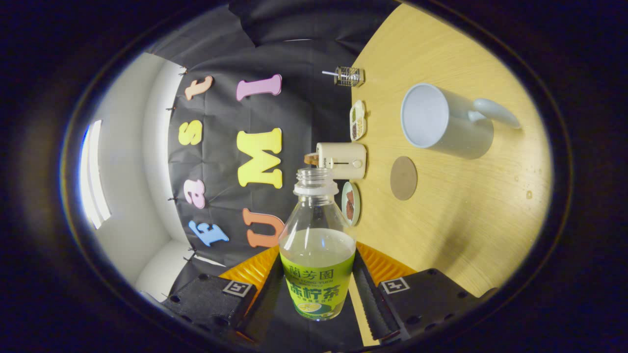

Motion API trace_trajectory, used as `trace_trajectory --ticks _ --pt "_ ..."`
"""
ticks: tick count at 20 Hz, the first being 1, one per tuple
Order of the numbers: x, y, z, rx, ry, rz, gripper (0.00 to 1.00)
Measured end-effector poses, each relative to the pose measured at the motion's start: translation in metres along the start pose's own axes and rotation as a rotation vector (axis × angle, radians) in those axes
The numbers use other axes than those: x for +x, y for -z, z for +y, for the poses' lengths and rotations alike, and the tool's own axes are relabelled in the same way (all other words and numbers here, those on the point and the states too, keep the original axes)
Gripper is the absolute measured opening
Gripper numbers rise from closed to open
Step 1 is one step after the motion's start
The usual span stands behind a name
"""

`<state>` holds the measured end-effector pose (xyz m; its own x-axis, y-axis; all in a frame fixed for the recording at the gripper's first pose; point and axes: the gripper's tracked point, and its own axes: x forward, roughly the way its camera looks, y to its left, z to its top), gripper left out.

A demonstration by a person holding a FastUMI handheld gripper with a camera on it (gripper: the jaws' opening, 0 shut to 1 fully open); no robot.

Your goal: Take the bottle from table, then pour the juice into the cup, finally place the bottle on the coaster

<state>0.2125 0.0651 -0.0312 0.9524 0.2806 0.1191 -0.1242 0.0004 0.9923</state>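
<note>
since i've rolled the gripper (316,289) sideways, jaws clamped on the bottle (317,245), its open mouth aims toward the cup (444,122) for pouring.

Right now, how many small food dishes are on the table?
2. One divided dish sits beyond the cream appliance; a round dish sits nearer, beside the neck of the bottle gripped between the fingers. Others may be hidden.

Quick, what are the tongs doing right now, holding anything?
Tongs: closed on the bottle, one finger pressing each side; its cap is off and juice is still inside.
</note>
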Motion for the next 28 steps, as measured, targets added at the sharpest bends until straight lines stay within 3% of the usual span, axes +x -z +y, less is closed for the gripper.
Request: trace_trajectory --ticks 5,28 --pt "0.001 -0.012 0.003 0.181 -0.072 -0.028 0.8" --pt "-0.005 -0.058 0.009 0.352 -0.149 -0.095 0.8"
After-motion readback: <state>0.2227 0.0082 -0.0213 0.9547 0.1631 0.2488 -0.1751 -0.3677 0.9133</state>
